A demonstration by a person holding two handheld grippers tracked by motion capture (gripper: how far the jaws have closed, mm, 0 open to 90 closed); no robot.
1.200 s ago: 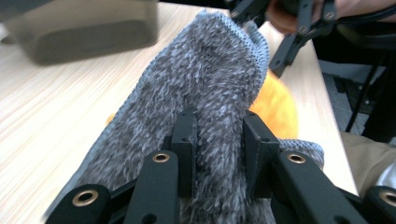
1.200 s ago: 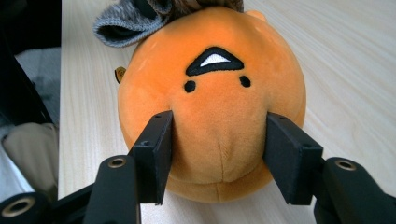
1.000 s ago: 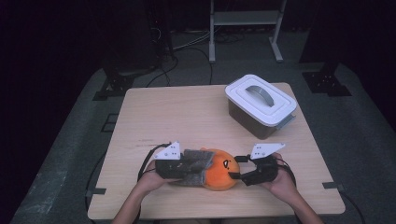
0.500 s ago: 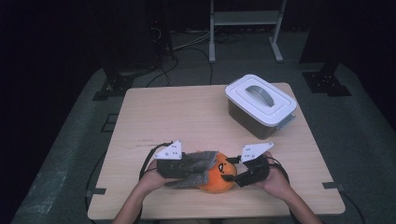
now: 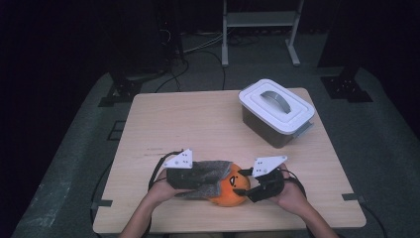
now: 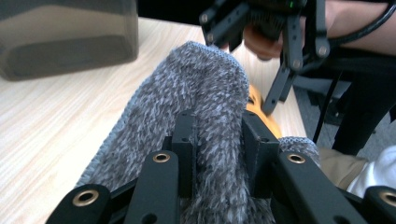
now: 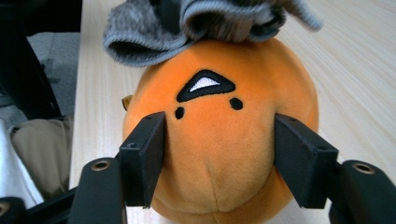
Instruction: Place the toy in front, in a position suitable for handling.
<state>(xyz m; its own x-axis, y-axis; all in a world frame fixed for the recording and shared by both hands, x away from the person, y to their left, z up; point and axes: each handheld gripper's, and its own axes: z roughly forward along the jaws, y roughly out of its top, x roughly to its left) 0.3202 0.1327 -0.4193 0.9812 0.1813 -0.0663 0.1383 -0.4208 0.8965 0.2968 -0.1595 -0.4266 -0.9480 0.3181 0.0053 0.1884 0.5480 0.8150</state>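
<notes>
A: Clearance? Work is kept at the counter (image 5: 198,124) near edge; the middle is left bare.

B: Grey sock (image 6: 205,107) is pinched in the left gripper (image 5: 181,176), draped on the orange plush (image 7: 219,140). Plush is straddled by the right gripper (image 7: 219,161), its jaws just reopened slightly. Lidded bin (image 5: 275,111) far right, contents not seen.

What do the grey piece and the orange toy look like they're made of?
Grey piece: knitted, fuzzy yarn, going by the ribbed edge and flecked nap; likely a sock, though that's uncertain. Orange toy: soft matte plush, with a short pile, a stitched seam and embroidered black marks.
</notes>
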